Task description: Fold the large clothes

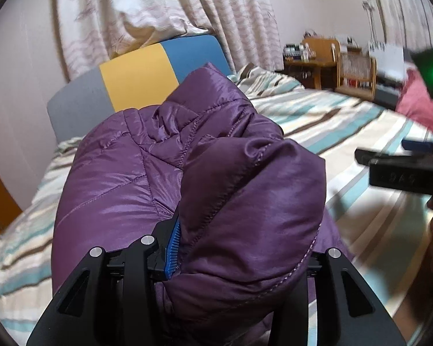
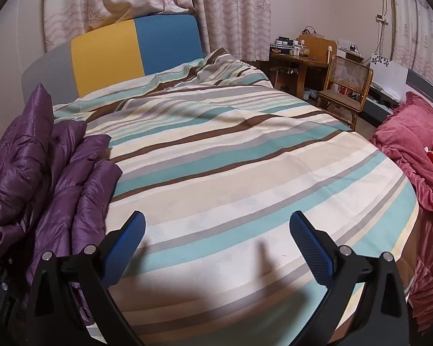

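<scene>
A purple quilted puffer jacket [image 1: 170,170] fills the middle of the left wrist view, bunched up over the striped bed [image 1: 346,121]. My left gripper [image 1: 216,253] is shut on a thick fold of the jacket; only its left blue pad shows, the right finger is hidden by fabric. In the right wrist view the jacket [image 2: 52,173] lies at the bed's left side. My right gripper [image 2: 216,230] is open and empty above the striped cover [image 2: 245,158], apart from the jacket. It also shows at the right edge of the left wrist view [image 1: 404,170].
A grey, yellow and blue headboard [image 2: 124,54] stands at the back under patterned curtains. A red blanket [image 2: 412,150] lies over the bed's right side. A wooden desk [image 2: 300,60] and cane chair [image 2: 346,83] stand at the back right.
</scene>
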Tool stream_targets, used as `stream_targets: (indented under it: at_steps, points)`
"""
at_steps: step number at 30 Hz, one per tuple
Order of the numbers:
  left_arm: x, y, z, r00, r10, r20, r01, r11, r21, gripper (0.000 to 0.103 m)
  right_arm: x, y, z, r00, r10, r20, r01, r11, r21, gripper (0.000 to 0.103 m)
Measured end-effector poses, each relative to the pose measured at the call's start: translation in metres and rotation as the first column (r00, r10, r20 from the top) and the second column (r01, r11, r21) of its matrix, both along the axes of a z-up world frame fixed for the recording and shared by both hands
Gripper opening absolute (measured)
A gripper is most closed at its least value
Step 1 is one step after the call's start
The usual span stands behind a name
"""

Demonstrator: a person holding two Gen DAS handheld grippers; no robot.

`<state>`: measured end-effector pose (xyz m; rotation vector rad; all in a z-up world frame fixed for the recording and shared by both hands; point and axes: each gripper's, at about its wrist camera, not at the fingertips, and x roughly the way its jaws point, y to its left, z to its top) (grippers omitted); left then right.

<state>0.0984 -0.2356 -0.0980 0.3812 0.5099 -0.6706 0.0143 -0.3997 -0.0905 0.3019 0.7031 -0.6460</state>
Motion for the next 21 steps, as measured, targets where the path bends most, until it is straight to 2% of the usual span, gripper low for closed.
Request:
stream_targets:
  at_steps: [1, 2, 3, 4, 5, 7, 10, 14, 17, 18, 21]
  points:
    - [-0.001, 0.002, 0.002, 1.0, 0.007, -0.02, -0.006, 1.0, 0.009, 0.046, 0.0, 0.001, 0.001, 1.0, 0.002, 0.002, -0.002, 1.0, 0.0, 0.1]
    - [-0.003, 0.007, 0.007, 0.999, -0.015, -0.048, 0.013, 0.999, -0.04, 0.06, 0.0, 0.002, 0.002, 1.0, 0.005, 0.003, -0.005, 1.0, -0.001, 0.1]
    - [-0.007, 0.011, 0.011, 0.997, -0.046, -0.066, 0.04, 0.996, -0.082, 0.068, -0.001, 0.003, 0.004, 1.0, 0.01, 0.006, -0.01, 1.0, -0.003, 0.1]
    - [-0.011, 0.016, 0.016, 0.993, -0.086, -0.079, 0.075, 0.987, -0.141, 0.083, -0.001, 0.003, 0.005, 1.0, 0.012, 0.008, -0.012, 1.0, -0.005, 0.1]
    - [-0.017, 0.02, 0.02, 0.991, -0.11, -0.079, 0.094, 0.979, -0.182, 0.087, -0.002, 0.004, 0.006, 1.0, 0.014, 0.011, -0.014, 1.0, -0.007, 0.1]
    - [-0.029, 0.027, 0.027, 0.987, -0.141, -0.078, 0.12, 0.967, -0.224, 0.087, -0.002, 0.006, 0.008, 1.0, 0.021, 0.019, -0.021, 1.0, -0.002, 0.1]
    - [-0.035, 0.045, 0.035, 0.989, -0.12, -0.089, 0.09, 0.954, -0.287, 0.087, -0.001, 0.008, 0.012, 0.999, 0.031, 0.029, -0.031, 0.999, 0.006, 0.1]
    - [-0.025, 0.084, 0.048, 0.994, 0.015, -0.107, -0.056, 0.918, -0.392, 0.087, 0.0, 0.014, 0.019, 0.997, 0.061, 0.051, -0.062, 0.998, 0.022, 0.1]
    - [-0.009, 0.116, 0.051, 0.977, 0.158, -0.146, -0.206, 0.876, -0.437, 0.087, 0.001, 0.021, 0.027, 0.991, 0.106, 0.078, -0.109, 0.993, 0.038, 0.1]
    - [0.0, 0.129, 0.05, 0.958, 0.223, -0.179, -0.282, 0.849, -0.448, 0.087, 0.002, 0.024, 0.031, 0.987, 0.129, 0.092, -0.133, 0.99, 0.048, 0.1]
    - [0.029, 0.162, 0.039, 0.882, 0.357, -0.306, -0.464, 0.768, -0.442, 0.087, 0.0, 0.034, 0.045, 0.96, 0.218, 0.176, -0.238, 0.966, 0.098, 0.1]
